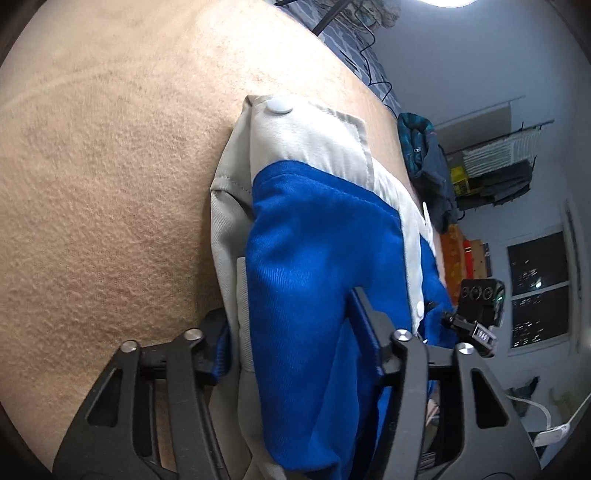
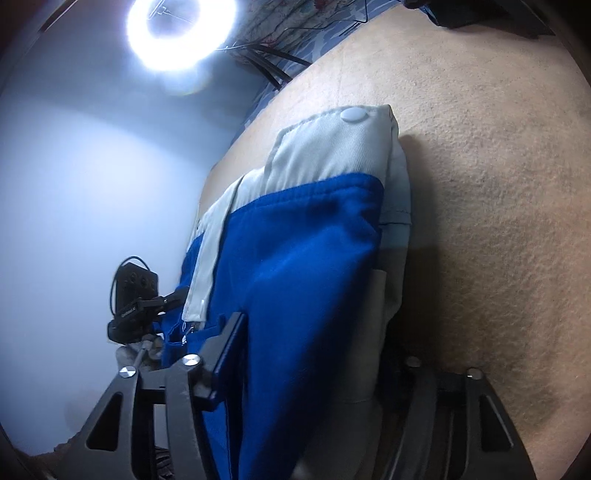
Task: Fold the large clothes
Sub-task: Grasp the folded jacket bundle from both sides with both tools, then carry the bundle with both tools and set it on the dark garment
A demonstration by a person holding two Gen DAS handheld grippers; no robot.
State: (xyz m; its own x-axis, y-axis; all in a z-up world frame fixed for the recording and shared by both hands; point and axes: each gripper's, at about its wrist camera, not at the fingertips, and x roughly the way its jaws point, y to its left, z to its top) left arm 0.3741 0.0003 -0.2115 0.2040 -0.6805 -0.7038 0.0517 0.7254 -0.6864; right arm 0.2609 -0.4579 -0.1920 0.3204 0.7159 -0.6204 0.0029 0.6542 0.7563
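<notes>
Left gripper [image 1: 291, 328]: its fingers stand about half apart with a thick bundle of the blue and grey garment [image 1: 295, 240] filling the gap; the right-hand finger lies against the blue cloth, the left-hand one is half buried at the grey edge, so whether the pads truly press cannot be told.

Right gripper [image 2: 314, 354]: the same picture mirrored, with its fingers part open and the garment [image 2: 295, 258] passing between them; one finger lies on the blue face, the other is lost in shadow under the grey cloth.

Garment: a folded stack, blue layer on top of grey, lying on the tan blanket [image 1: 110, 166] and running away from both cameras to a grey flap with a white snap button [image 1: 279, 107].

Step in hand: judged to be the taking or setting down of the near end for another fold, both hands at the same edge.

Next move: likely needs both ends carried together and level, so the layers do not slide apart.

Hidden: the near edge of the garment sits under the linkages; how many layers there are is unclear.

Farther off: a dark clothes pile [image 1: 424, 162], a ring light [image 2: 181, 33], and the room beyond, distorted and hard to read.
</notes>
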